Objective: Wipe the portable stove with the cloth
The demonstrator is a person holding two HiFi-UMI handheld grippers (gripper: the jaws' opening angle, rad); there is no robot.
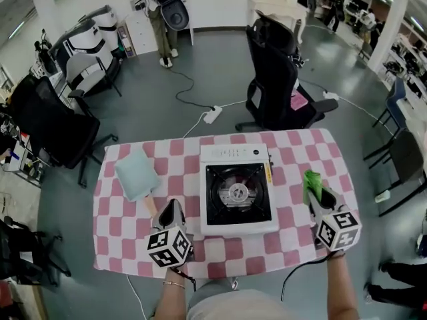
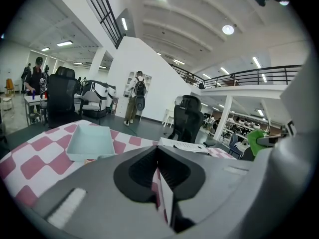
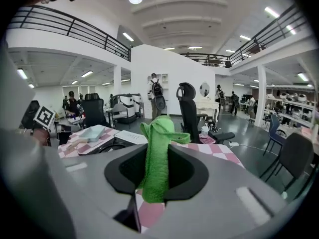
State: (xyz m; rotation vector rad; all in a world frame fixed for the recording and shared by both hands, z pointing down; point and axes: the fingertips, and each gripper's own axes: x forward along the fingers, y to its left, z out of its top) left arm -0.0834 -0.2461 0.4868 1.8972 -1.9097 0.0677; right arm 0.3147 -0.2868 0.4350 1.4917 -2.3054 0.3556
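Observation:
A white portable stove [image 1: 237, 189] with a black burner well sits in the middle of the pink-checked table [image 1: 293, 152]. My right gripper [image 1: 316, 196] is shut on a green cloth [image 1: 311, 182], held right of the stove above the table. In the right gripper view the cloth [image 3: 156, 153] stands up between the closed jaws, with the stove [image 3: 119, 139] to the left. My left gripper [image 1: 171, 213] hovers left of the stove's front corner, jaws shut with nothing in them. The left gripper view shows the stove [image 2: 187, 146] ahead.
A pale teal tray [image 1: 137, 173] lies on the table's left side, also the tray [image 2: 91, 142] in the left gripper view. A black office chair [image 1: 277, 75] stands behind the table, another chair [image 1: 50, 122] at left. A power strip [image 1: 212, 115] and cables lie on the floor.

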